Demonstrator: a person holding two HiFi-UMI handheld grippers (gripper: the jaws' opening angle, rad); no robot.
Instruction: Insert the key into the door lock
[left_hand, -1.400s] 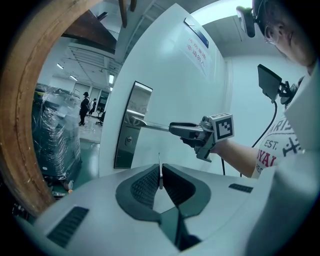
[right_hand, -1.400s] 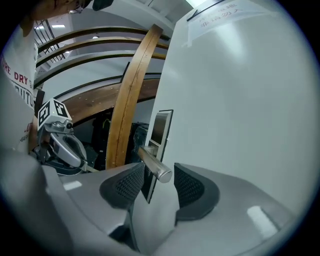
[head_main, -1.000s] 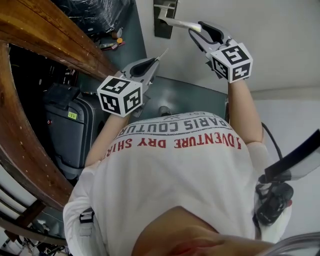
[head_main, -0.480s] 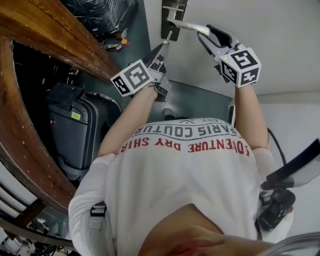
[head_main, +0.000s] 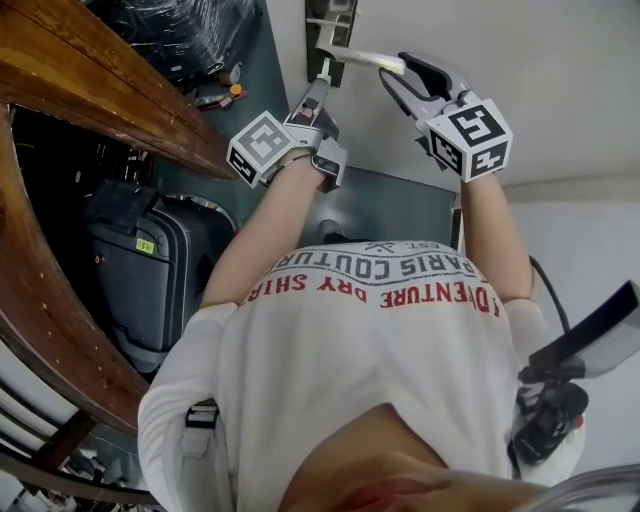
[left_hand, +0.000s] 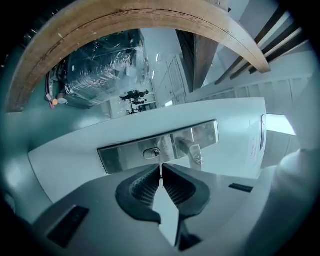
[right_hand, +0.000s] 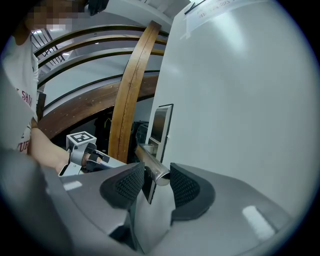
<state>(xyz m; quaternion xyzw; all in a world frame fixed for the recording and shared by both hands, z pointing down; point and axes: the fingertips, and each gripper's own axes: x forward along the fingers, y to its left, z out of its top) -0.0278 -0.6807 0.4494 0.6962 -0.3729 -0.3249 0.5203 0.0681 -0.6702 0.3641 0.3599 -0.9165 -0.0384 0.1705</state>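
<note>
A steel lock plate (left_hand: 125, 152) with its keyhole (left_hand: 150, 153) and a lever handle (left_hand: 192, 150) sits on the white door. My left gripper (left_hand: 161, 176) is shut on a thin key (left_hand: 160, 166), seen edge-on. The key's tip is just short of the keyhole and slightly to its right. In the head view the left gripper (head_main: 322, 78) points up at the lock plate (head_main: 330, 35). My right gripper (right_hand: 157, 182) is shut on the free end of the handle (right_hand: 150, 162). From above, that right gripper (head_main: 395, 70) meets the handle (head_main: 365, 57) from the right.
The white door (head_main: 520, 80) fills the upper right. A curved wooden rail (head_main: 90, 80) runs along the left, with a dark suitcase (head_main: 140, 270) below it and a plastic-wrapped bundle (head_main: 190, 30) behind. The person's white shirt (head_main: 370, 340) fills the lower middle.
My left gripper has swung up and right from beside the shirt to the lock plate and rolled, bringing the key to the keyhole. The right gripper has stayed on the handle.
</note>
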